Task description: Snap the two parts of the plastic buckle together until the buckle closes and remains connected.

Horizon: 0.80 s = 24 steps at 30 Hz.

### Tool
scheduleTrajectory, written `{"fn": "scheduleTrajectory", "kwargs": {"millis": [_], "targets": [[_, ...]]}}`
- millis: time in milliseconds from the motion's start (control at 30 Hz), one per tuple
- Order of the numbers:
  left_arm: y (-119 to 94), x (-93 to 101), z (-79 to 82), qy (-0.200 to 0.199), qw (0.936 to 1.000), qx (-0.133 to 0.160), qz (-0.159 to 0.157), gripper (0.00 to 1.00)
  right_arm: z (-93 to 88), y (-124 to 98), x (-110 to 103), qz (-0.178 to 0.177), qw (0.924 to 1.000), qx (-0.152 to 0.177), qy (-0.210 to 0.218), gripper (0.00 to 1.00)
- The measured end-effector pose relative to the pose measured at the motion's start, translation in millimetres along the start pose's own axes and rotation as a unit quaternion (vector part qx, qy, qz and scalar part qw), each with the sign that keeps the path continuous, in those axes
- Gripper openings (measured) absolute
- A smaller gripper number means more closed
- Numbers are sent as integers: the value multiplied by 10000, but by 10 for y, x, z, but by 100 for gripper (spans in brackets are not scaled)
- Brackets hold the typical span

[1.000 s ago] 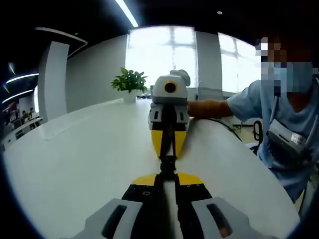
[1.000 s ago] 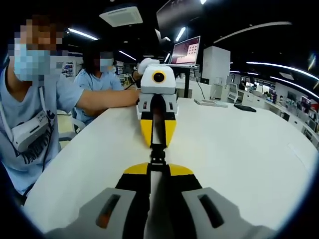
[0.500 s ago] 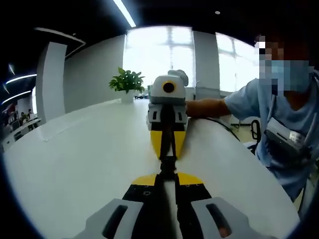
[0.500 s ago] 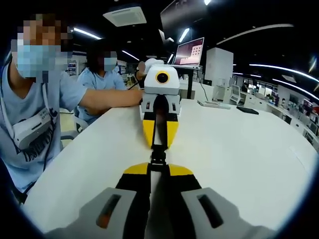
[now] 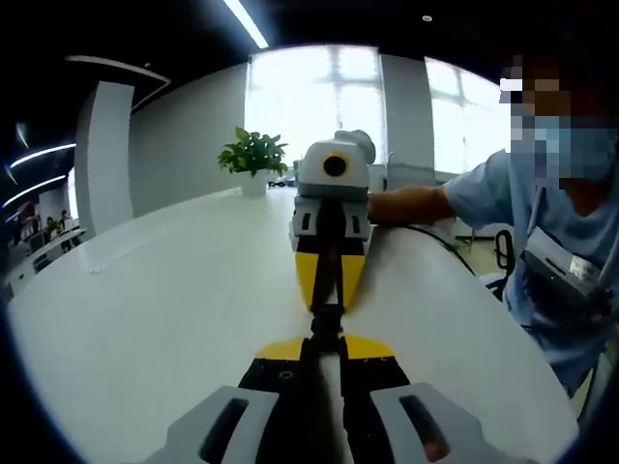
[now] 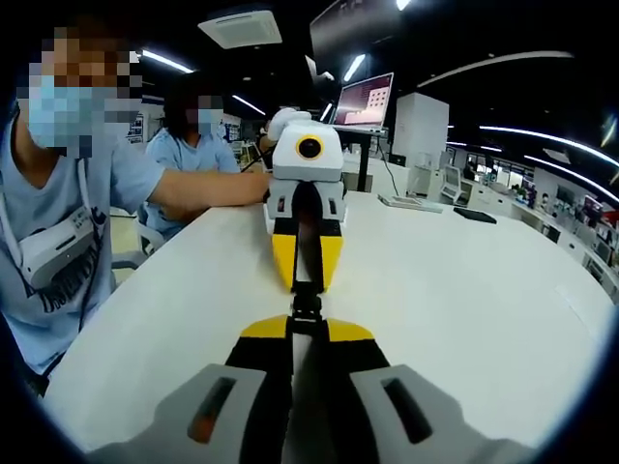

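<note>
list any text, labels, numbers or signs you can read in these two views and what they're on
No text can be read in these pictures.
Monitor: a lit screen with window content, too small and blurred to read.
Shirt print on the person's light blue top: dark marks, blurred and unreadable.
Left gripper and right gripper: no readable labels; each is shut on the black buckle.

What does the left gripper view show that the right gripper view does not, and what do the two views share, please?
The left gripper view alone has a potted plant before bright windows. The right gripper view alone has a lit monitor and a second seated person. Both show the white table, the two grippers nose to nose, left gripper and right gripper, each shut on the black buckle between them.
</note>
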<state>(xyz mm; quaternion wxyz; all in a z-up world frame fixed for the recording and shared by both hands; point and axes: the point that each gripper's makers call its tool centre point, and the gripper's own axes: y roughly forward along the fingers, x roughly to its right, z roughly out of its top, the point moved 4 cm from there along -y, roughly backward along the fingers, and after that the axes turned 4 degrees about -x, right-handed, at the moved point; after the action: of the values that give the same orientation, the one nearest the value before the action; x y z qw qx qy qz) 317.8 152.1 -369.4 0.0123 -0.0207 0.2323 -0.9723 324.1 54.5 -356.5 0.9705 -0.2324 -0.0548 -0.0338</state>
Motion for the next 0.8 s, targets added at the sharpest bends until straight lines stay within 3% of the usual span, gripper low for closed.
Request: {"fn": "scheduleTrajectory", "kwargs": {"millis": [600, 800], "targets": [[2, 10, 23, 133, 9999, 4, -13, 9, 8, 8, 18, -23, 10000, 5, -88, 9], [2, 15, 26, 202, 9997, 35, -143, 9, 12, 9, -7, 114, 9997, 55, -201, 9]]}}
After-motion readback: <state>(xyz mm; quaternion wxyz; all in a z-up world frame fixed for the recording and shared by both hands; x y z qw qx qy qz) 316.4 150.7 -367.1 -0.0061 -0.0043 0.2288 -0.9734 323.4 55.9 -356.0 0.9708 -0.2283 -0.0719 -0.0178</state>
